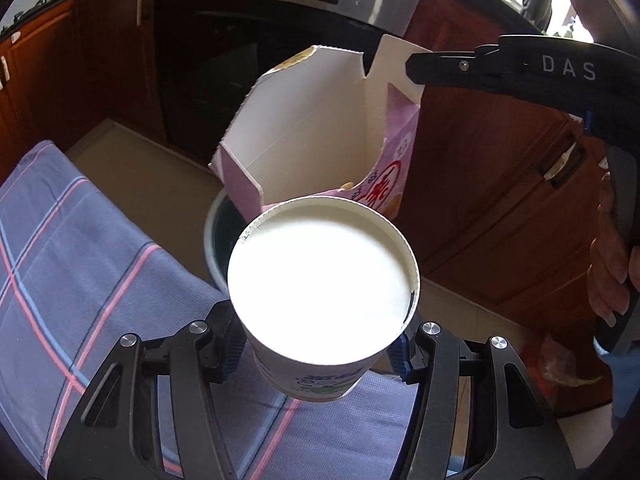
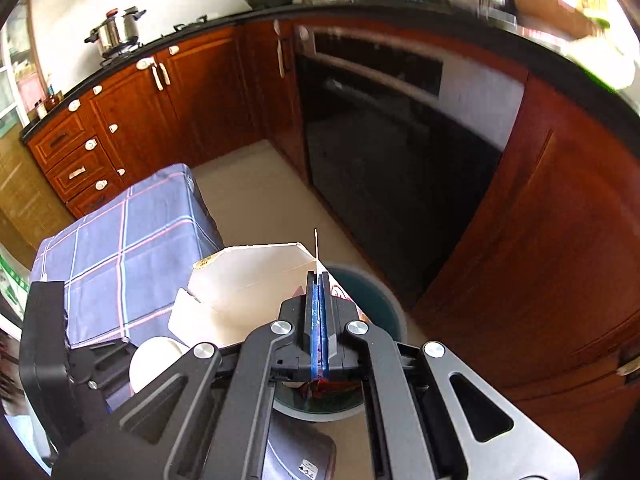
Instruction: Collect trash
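My left gripper (image 1: 316, 346) is shut on a white paper cup (image 1: 324, 272), holding it upright with its open mouth toward the camera, above the table edge. My right gripper (image 2: 319, 320) is shut on the flap of an open pink and white carton (image 2: 248, 284). In the left wrist view the right gripper (image 1: 416, 70) pinches the carton (image 1: 320, 128) at its top right corner and holds it over a round bin (image 1: 214, 240). The bin (image 2: 380, 304) stands on the floor beside the table. The cup also shows in the right wrist view (image 2: 156, 360).
A table with a blue plaid cloth (image 1: 80, 248) is at the left. Wooden cabinets (image 2: 540, 240) and a black oven (image 2: 392, 160) line the back and right. A pot (image 2: 118, 32) sits on the stove. Beige floor (image 2: 256, 192) lies between table and cabinets.
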The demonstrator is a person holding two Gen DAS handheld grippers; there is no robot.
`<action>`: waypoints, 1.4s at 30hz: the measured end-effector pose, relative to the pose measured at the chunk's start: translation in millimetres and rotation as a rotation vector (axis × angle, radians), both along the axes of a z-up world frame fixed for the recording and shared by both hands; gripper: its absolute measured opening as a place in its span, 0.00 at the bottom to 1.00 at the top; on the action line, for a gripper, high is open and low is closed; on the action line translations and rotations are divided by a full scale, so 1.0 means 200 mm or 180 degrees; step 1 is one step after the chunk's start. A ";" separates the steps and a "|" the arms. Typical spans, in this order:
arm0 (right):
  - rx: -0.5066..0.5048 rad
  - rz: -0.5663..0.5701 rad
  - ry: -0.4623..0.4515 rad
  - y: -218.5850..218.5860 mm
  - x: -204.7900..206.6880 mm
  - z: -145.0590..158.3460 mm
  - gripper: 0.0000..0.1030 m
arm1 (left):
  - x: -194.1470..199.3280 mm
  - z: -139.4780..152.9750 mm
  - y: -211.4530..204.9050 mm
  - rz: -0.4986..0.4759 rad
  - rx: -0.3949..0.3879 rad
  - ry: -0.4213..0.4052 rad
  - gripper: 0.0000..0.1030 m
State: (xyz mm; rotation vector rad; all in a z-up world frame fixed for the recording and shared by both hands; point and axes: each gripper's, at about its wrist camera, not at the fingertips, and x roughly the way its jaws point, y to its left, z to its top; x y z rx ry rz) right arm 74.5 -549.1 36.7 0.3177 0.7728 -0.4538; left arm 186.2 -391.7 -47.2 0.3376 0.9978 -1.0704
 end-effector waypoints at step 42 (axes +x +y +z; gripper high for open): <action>0.0483 -0.0135 0.0240 -0.08 -0.11 -0.20 0.87 | -0.06 -0.06 -0.23 0.0149 0.0216 -0.0193 0.96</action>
